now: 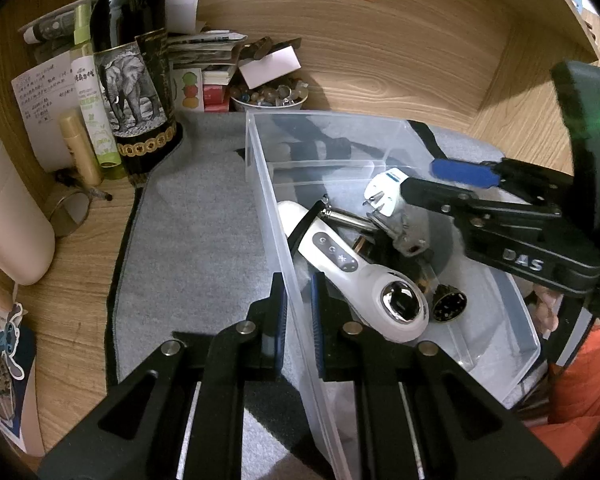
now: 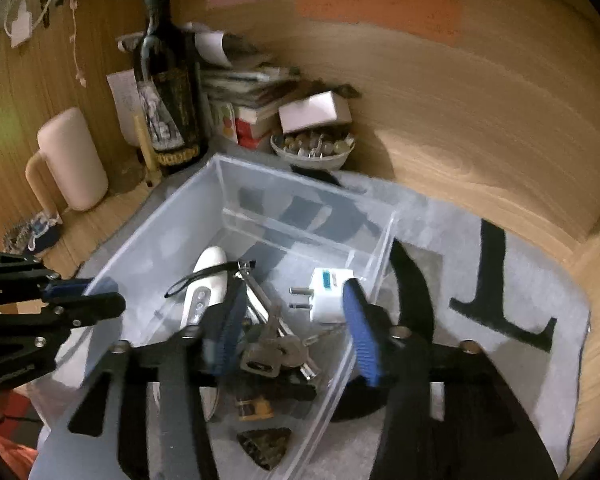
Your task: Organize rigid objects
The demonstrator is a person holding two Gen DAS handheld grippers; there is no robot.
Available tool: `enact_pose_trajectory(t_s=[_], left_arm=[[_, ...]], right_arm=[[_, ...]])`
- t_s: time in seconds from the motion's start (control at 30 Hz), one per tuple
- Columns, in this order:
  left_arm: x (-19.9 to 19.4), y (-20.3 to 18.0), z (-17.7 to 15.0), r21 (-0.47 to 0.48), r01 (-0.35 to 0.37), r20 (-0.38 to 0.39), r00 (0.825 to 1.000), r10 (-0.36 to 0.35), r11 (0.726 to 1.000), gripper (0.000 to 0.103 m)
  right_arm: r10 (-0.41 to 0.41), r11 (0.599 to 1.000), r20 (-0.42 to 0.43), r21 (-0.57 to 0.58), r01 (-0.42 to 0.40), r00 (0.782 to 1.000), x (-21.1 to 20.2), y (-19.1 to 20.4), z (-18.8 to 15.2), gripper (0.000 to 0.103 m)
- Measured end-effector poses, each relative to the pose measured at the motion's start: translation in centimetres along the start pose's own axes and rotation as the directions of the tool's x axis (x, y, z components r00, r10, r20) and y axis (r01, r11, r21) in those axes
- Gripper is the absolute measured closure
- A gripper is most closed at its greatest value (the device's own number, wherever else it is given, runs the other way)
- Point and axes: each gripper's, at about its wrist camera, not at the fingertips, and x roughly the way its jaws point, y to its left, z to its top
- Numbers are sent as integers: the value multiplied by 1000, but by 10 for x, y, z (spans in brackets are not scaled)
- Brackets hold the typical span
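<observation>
A clear plastic bin (image 1: pixel 260 184) (image 2: pixel 156 224) stands on a grey mat. In it lie a white handheld device (image 1: pixel 352 272) (image 2: pixel 206 280), a bunch of keys (image 1: pixel 396 232) (image 2: pixel 272 348), a white plug adapter (image 1: pixel 388 190) (image 2: pixel 328 292) and a small dark round piece (image 1: pixel 448 304). My left gripper (image 1: pixel 298 308) is shut on the bin's left wall; it shows at the left in the right wrist view (image 2: pixel 96 296). My right gripper (image 2: pixel 296 328) (image 1: pixel 440 184) is open above the bin's contents, the adapter just off its right finger.
A dark wine bottle (image 1: pixel 136 80) (image 2: pixel 168 92), spray bottles, papers, a bowl of stones (image 1: pixel 268 96) (image 2: pixel 312 148) and a cream mug (image 1: pixel 8 208) (image 2: pixel 72 160) crowd the back left. Wooden walls enclose the desk. The grey mat (image 1: pixel 196 232) (image 2: pixel 500 272) spreads under the bin.
</observation>
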Motion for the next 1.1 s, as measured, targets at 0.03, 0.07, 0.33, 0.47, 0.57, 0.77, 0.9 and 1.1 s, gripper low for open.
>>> enact_pose_trajectory(t_s=[0.03, 0.07, 0.33, 0.47, 0.57, 0.77, 0.9, 1.1], left_arm=[[0, 0, 0, -1, -1, -1, 1000, 1, 1000, 92], [-1, 0, 0, -2, -2, -2, 1000, 2, 1000, 92], [-12, -2, 1, -7, -28, 21, 999, 28, 1000, 56], [-28, -10, 0, 12, -58, 86, 995, 57, 998, 40], [-43, -19, 0, 25, -71, 139, 988, 66, 997, 28], [-75, -39, -4, 45, -80, 269, 961, 65, 996, 12], [-93, -51, -8, 44, -105, 373, 924, 81, 994, 6], [-111, -67, -17, 38, -113, 490, 868, 80, 993, 2]], right_arm=[[3, 1000, 8, 0, -3, 1000, -3, 0, 0, 50], [5, 1000, 16, 2, -5, 1000, -6, -1, 0, 47], [-9, 1000, 104, 18, 8, 994, -43, -6, -9, 27], [-24, 999, 145, 32, 19, 989, -60, -8, -16, 21], [-33, 998, 179, 52, 24, 983, -75, -11, -22, 18], [-90, 993, 276, 96, 66, 957, -109, -14, -36, 0], [-128, 989, 332, 117, 93, 935, -128, -15, -44, 0], [-164, 982, 395, 151, 112, 904, -153, -15, -56, 0]])
